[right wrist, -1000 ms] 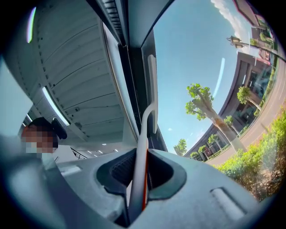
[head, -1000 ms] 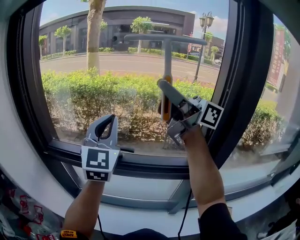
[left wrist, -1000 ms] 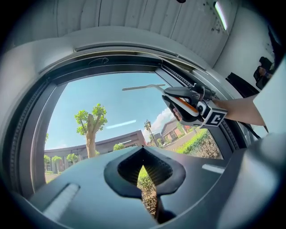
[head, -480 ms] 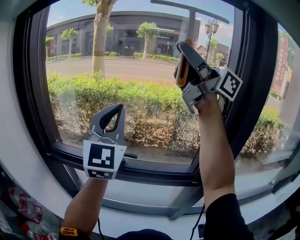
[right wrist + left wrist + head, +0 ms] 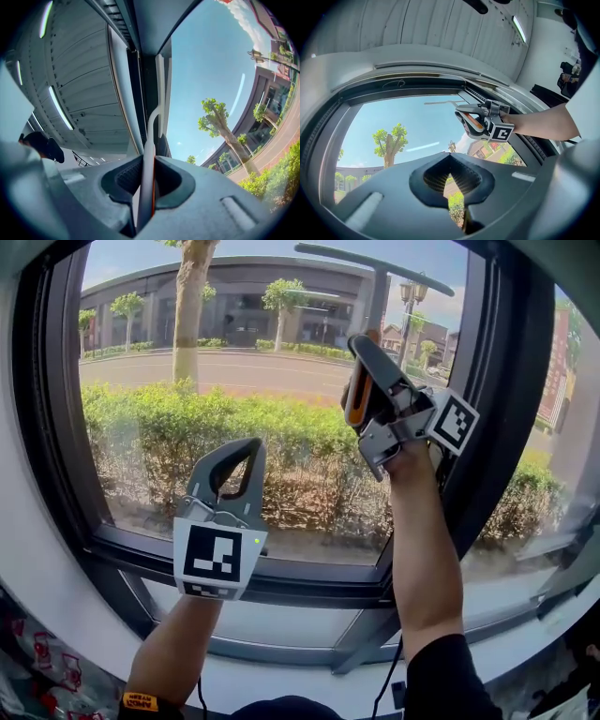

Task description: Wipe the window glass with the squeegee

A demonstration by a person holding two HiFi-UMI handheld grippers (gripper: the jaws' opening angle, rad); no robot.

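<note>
The squeegee has a grey blade (image 5: 375, 262) near the top of the window glass (image 5: 187, 390) and a grey and orange handle (image 5: 356, 397). My right gripper (image 5: 362, 357) is shut on that handle, raised high at the pane's right side, close to the dark frame post (image 5: 483, 418). The right gripper view shows the handle (image 5: 148, 183) clamped between the jaws of the right gripper (image 5: 147, 161), with the blade (image 5: 160, 89) seen edge-on above. My left gripper (image 5: 251, 448) is held up in front of the lower glass, shut and holding nothing. From the left gripper (image 5: 450, 161), the squeegee (image 5: 472, 123) appears up to the right.
A dark sill rail (image 5: 300, 582) runs below the pane, with a second pane (image 5: 553, 446) beyond the right post. Outside are a hedge (image 5: 169, 427), a tree trunk (image 5: 192, 306) and a road. A cable (image 5: 389, 681) hangs by my right arm.
My right gripper has lifted the squeegee from mid-pane to the top of the glass, then eased slightly left and down. The left gripper has risen a little.
</note>
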